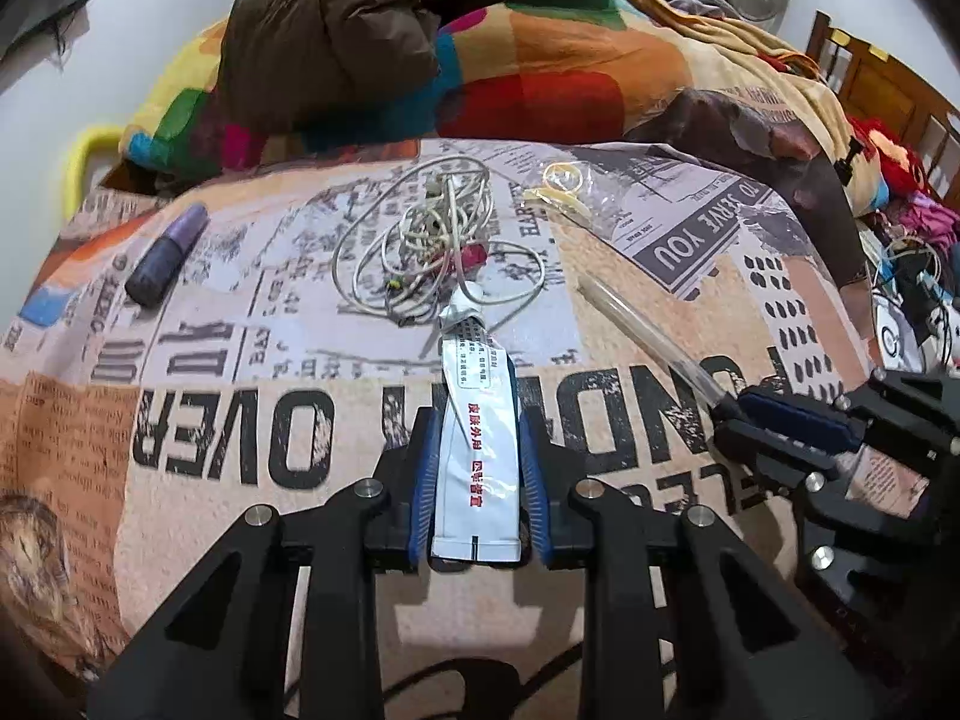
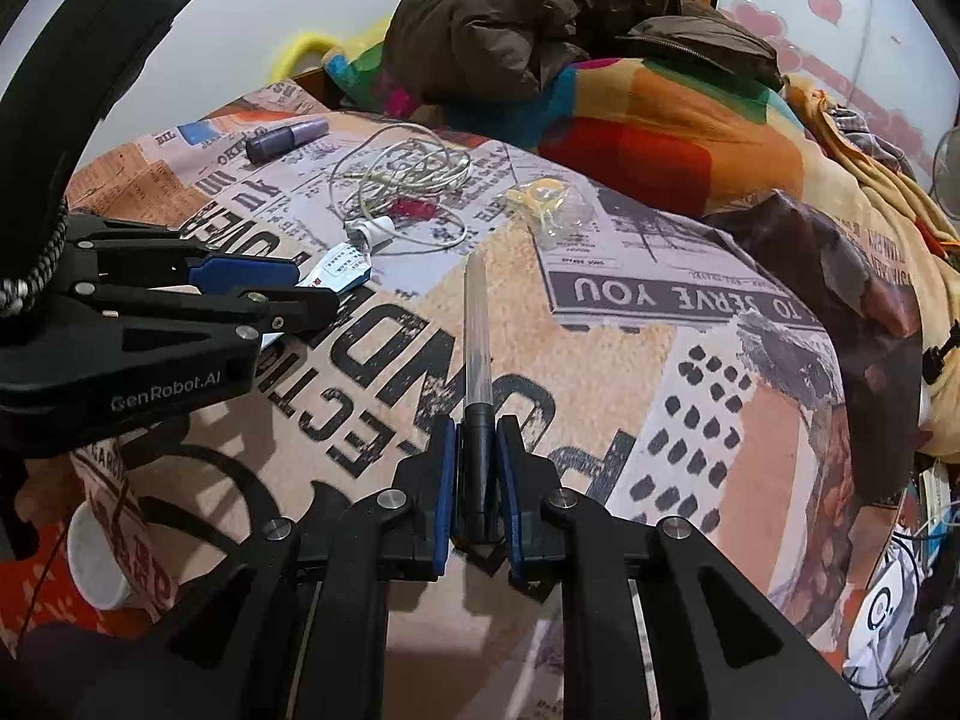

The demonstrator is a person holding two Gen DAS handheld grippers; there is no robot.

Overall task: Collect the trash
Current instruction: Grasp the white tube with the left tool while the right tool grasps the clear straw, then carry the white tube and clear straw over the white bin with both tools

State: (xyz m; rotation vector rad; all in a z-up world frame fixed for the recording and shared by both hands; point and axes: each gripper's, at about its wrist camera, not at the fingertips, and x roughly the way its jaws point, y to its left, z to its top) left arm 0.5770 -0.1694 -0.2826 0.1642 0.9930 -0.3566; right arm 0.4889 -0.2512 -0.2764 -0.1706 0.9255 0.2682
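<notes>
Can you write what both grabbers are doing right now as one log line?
left gripper: jaws shut on ointment tube | right gripper: jaws shut on clear pen | bedspread: cable tangle, purple bottle uncollected

Cloth, plastic and metal on a printed bedspread

The bedspread [image 1: 252, 420] looks like soft, matt cloth with a faintly fuzzy nap under its newspaper print; the brown jacket [image 1: 336, 30] behind it is puffy, slightly sheened fabric, and the patchwork blanket [image 1: 570, 78] looks fleecy. The left gripper [image 1: 478, 468] and right gripper [image 2: 477, 474] are matt black plastic with ribbed blue pads [image 1: 421, 480] and shiny metal pins. The ointment tube [image 1: 477, 420] is glossy, creased foil-like laminate (crumpled near its neck). The pen [image 2: 477, 348] has a frosted clear plastic cap over a smooth black barrel. The tangled cable [image 1: 420, 240] is smooth off-white plastic; the purple tube [image 1: 168, 258] is dull-sheened; the clear wrapper [image 1: 570, 186] is crinkly glossy film.
</notes>
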